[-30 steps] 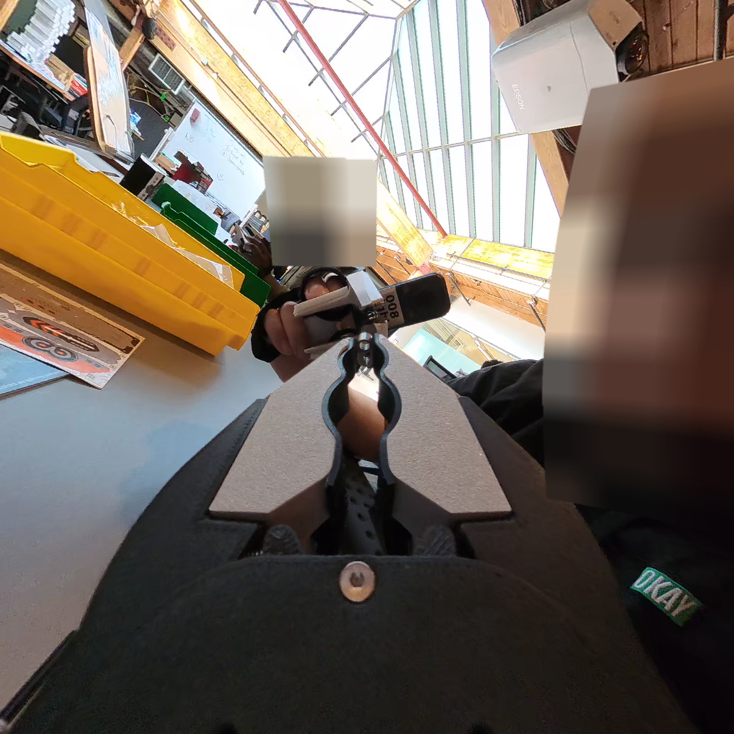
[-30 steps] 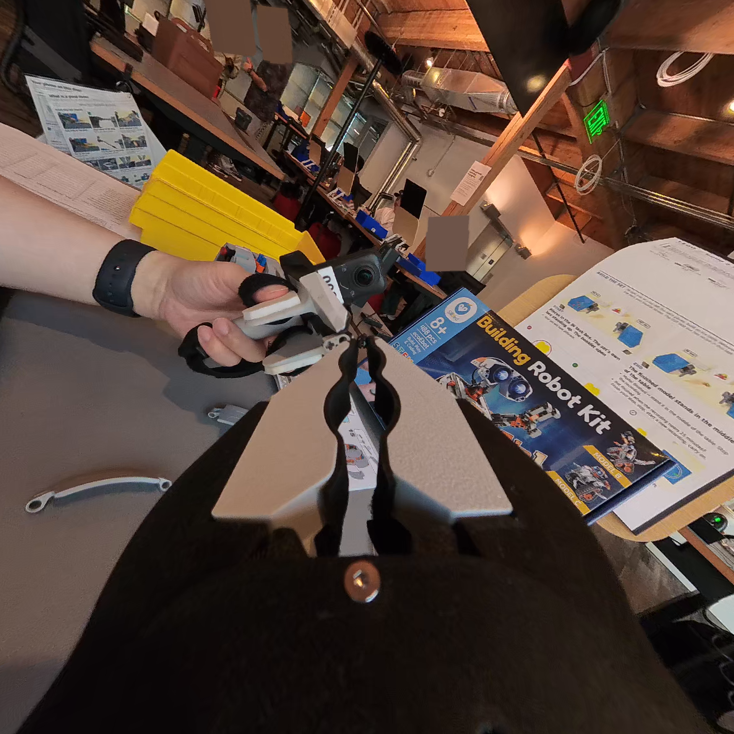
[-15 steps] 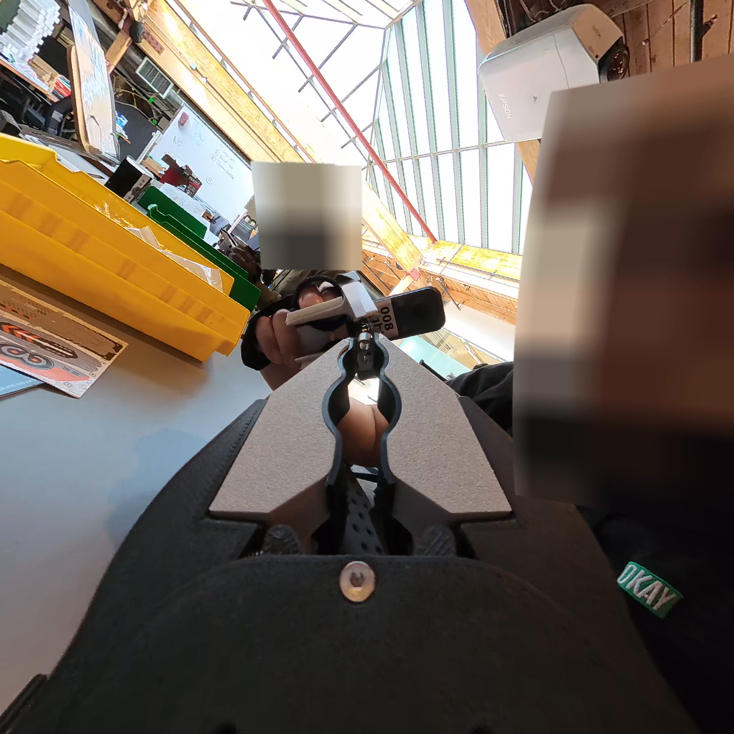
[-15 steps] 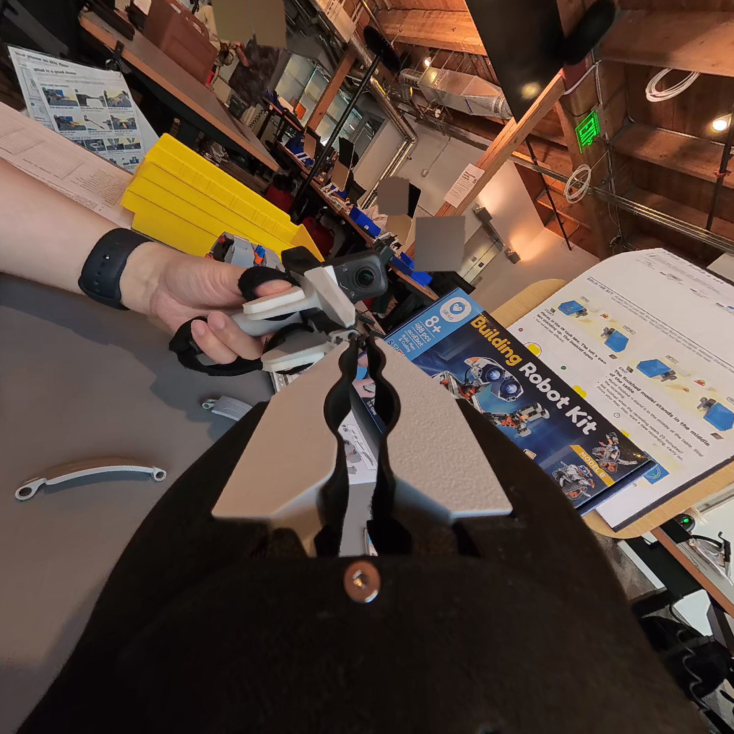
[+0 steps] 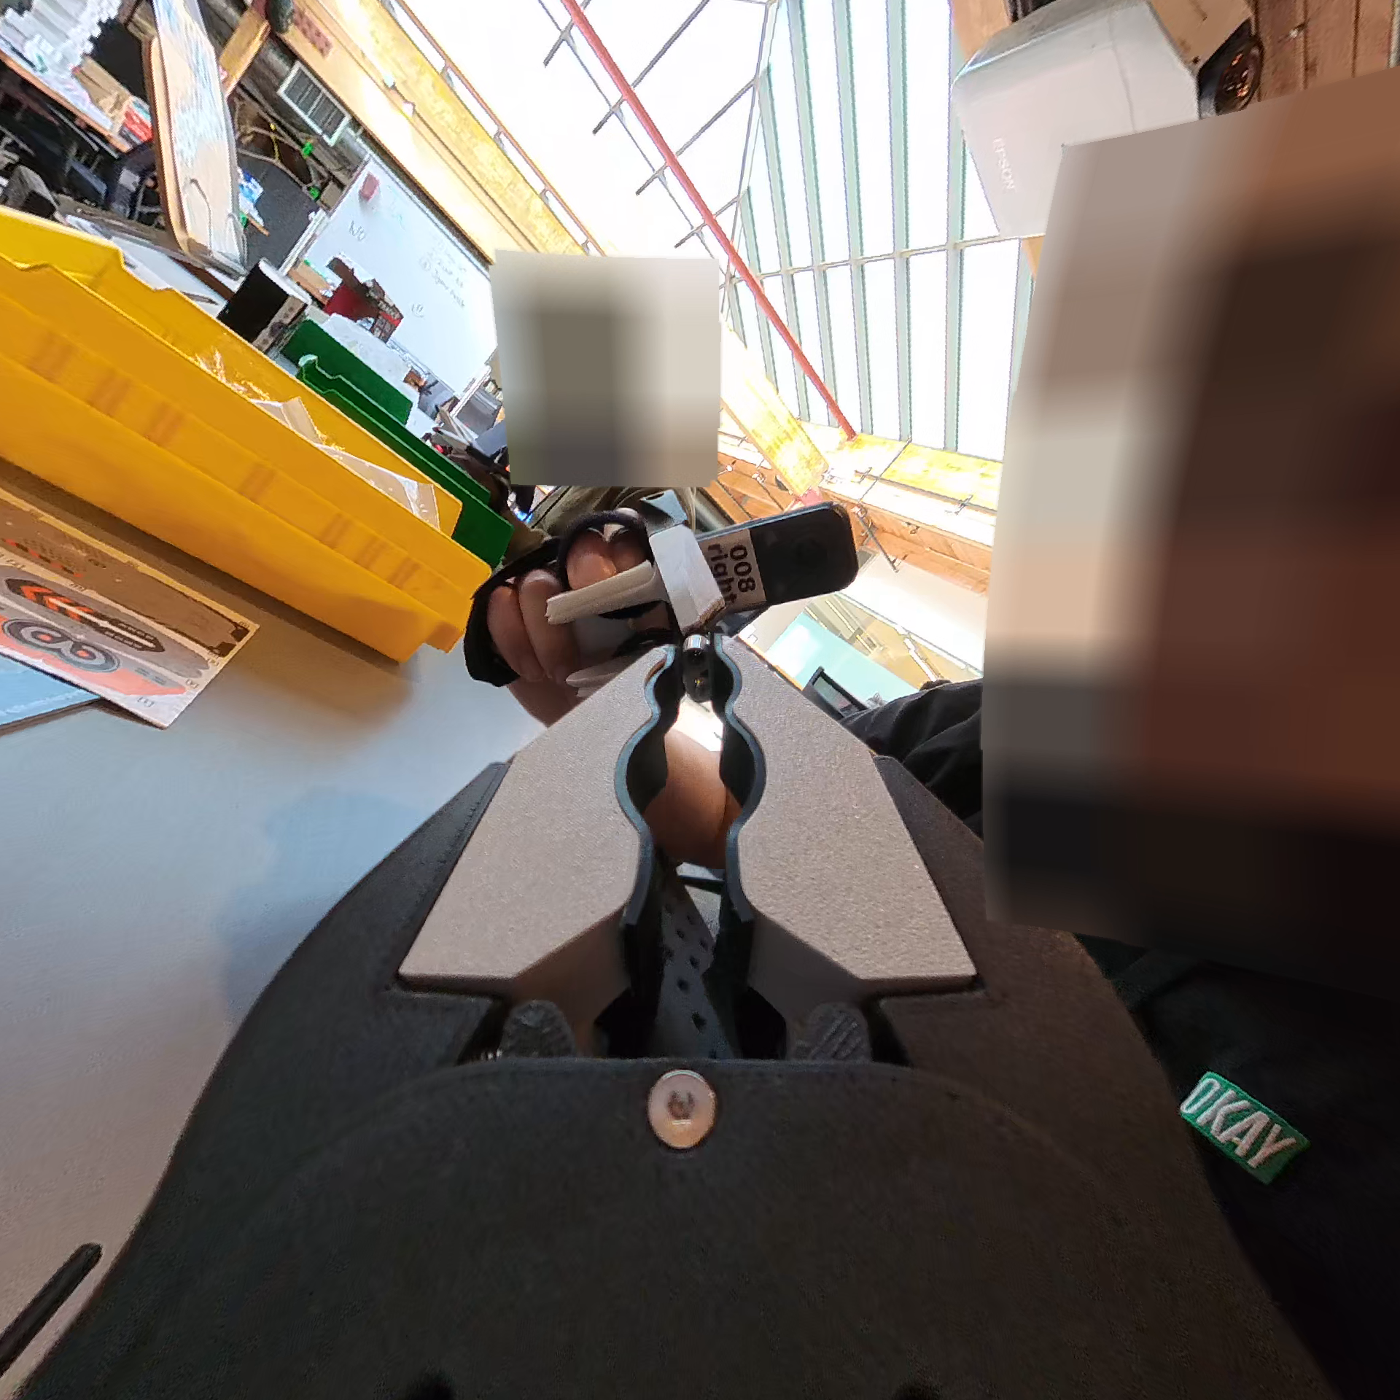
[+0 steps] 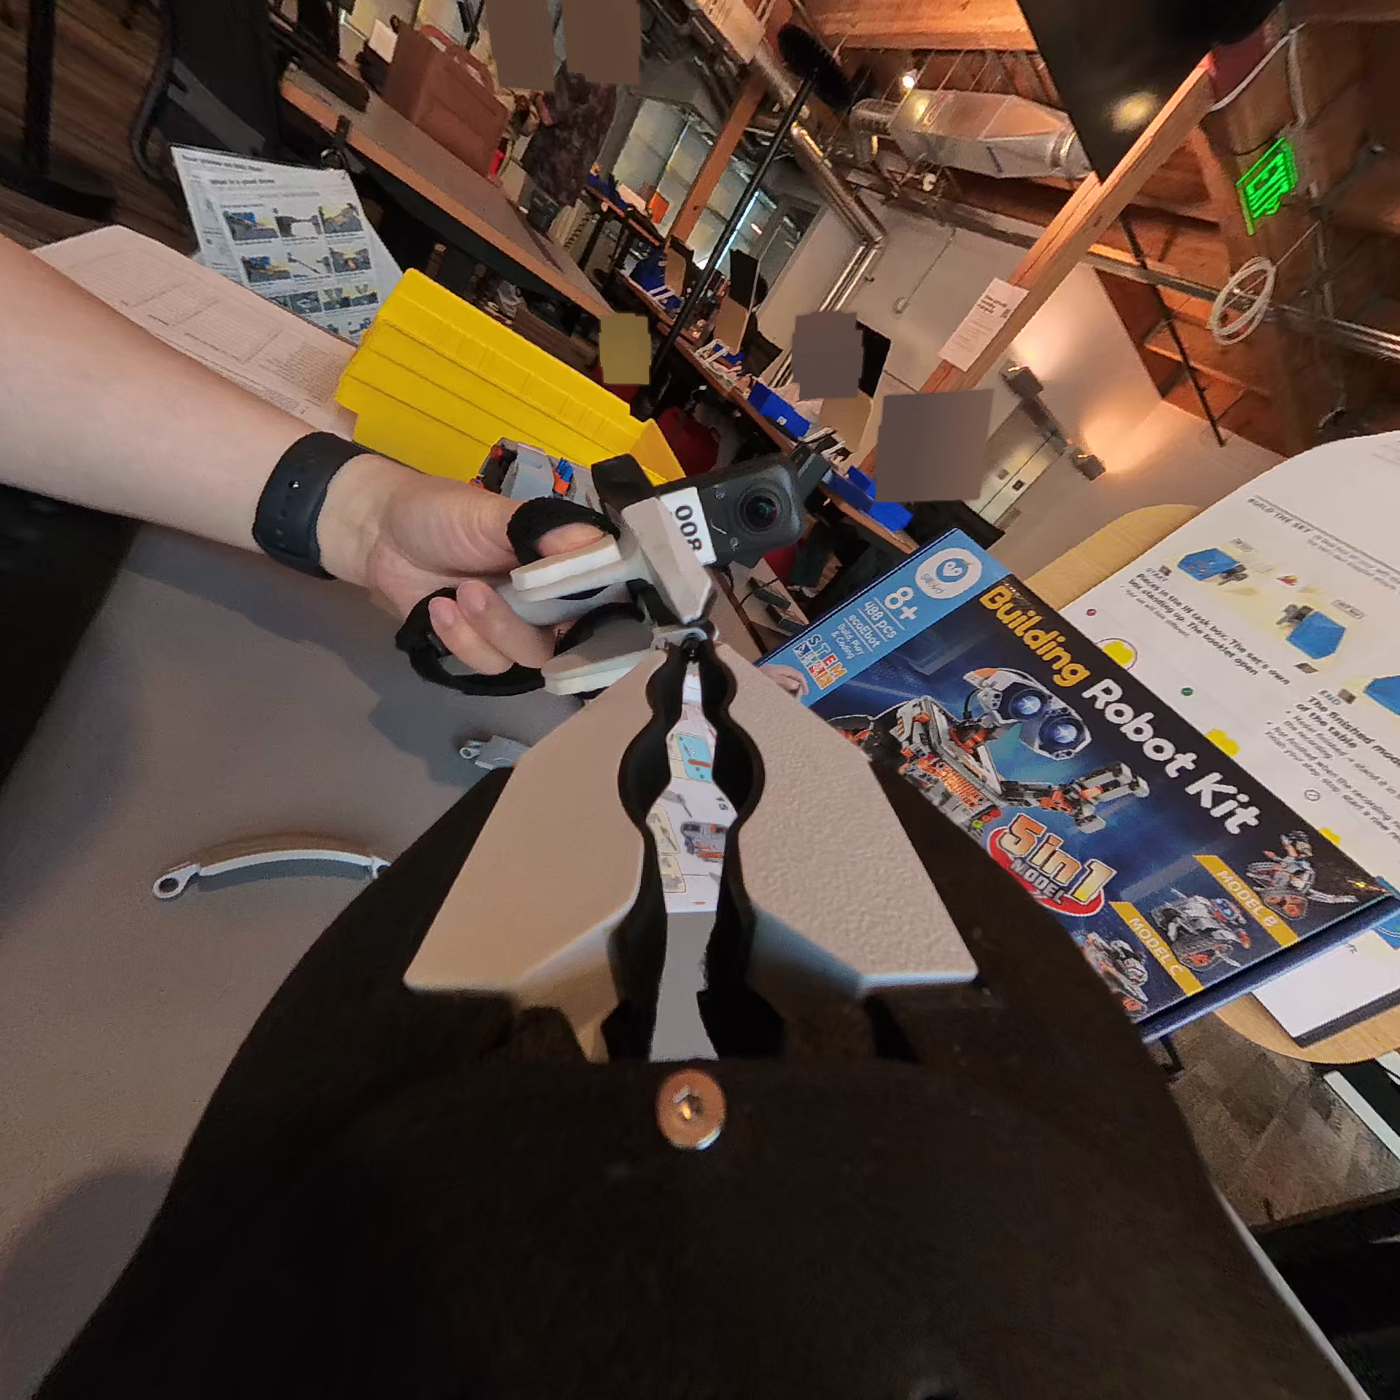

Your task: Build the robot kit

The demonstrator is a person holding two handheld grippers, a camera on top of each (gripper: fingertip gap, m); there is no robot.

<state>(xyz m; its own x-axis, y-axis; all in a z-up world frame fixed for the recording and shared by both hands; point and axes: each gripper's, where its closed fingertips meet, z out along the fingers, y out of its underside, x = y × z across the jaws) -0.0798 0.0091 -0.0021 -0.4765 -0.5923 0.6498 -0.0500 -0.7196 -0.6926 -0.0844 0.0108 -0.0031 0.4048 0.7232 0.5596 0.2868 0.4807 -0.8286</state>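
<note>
My left gripper (image 5: 693, 665) and my right gripper (image 6: 691, 653) point at each other, tip to tip, in the air above the grey table (image 6: 227, 720). Both are shut. A small dark pin-like part (image 5: 695, 670) sits pinched between the left tips, and the same small part (image 6: 688, 644) shows at the right tips. In each view the other gripper appears just past the tips, held by a hand with black finger loops (image 6: 454, 560) (image 5: 545, 606). How each gripper's hold on the part is shared is too small to tell.
A curved grey piece (image 6: 265, 864) and a small grey connector (image 6: 492, 750) lie on the table. A blue robot kit box (image 6: 1060, 795) and instruction sheets (image 6: 1288, 644) are at the right. Yellow bins (image 5: 227, 470) (image 6: 485, 379) and a sticker sheet (image 5: 98, 636) lie beyond. My two grippers' fingertips are within a few centimetres of each other.
Both grippers stay shut and tip to tip. The views have only shifted slightly, with the pair drifting a little over the table.
</note>
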